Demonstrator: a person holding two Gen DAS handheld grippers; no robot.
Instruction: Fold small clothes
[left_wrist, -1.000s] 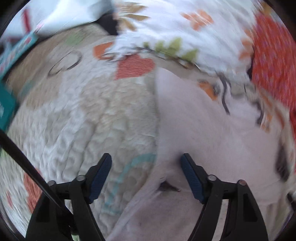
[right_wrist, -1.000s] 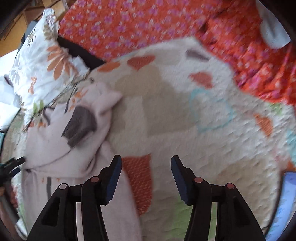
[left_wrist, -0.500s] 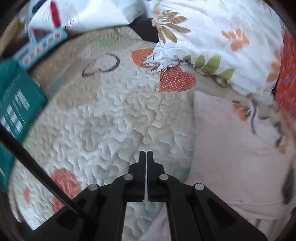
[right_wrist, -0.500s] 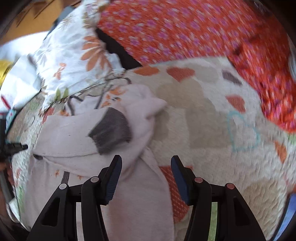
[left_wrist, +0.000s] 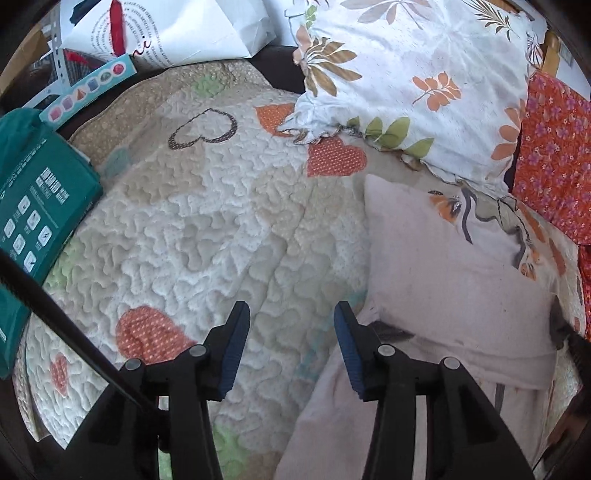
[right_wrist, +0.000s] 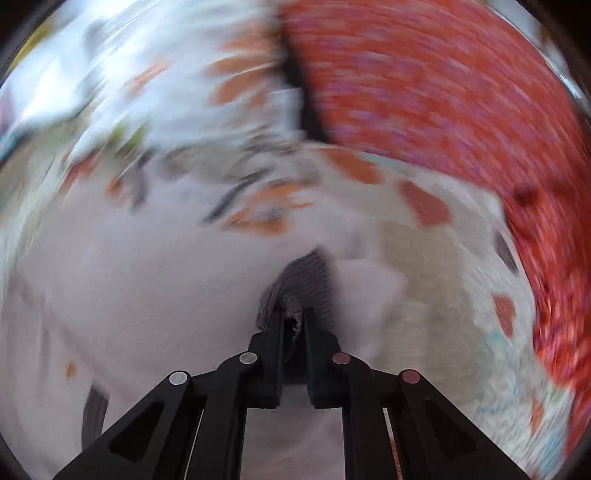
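**Right gripper has the grey cuff, left one free**

Pale pink garment (left_wrist: 454, 295) lies partly folded on the quilt (left_wrist: 207, 229), just below the flowered pillow (left_wrist: 417, 70), w/ the red flowered cloth (left_wrist: 554, 158) off to its right side.

Right gripper (right_wrist: 294, 325): jaws nearly closed, pinching the grey ribbed cuff (right_wrist: 299, 288) of the garment. Left gripper (left_wrist: 291, 347): jaws wide apart, holding nothing, hanging over bare quilt just beside the garment's left edge.

Looks like a sleeve fold in hand. To do it well, I'd say: carry the cuff across in one low sweep so the sleeve lands flat on the body, no bunching; let go only once it's lying down. Left gripper could pin the near edge so the whole piece doesn't drag.

Views differ a lot. Left cam is sharp: shows the garment's folded top layer, the green box (left_wrist: 33, 206) and paper bag (left_wrist: 177, 29) at the quilt's far-left edge, none of which the right cam gives. Right cam is badly smeared, but only it shows the pinch on the cuff.
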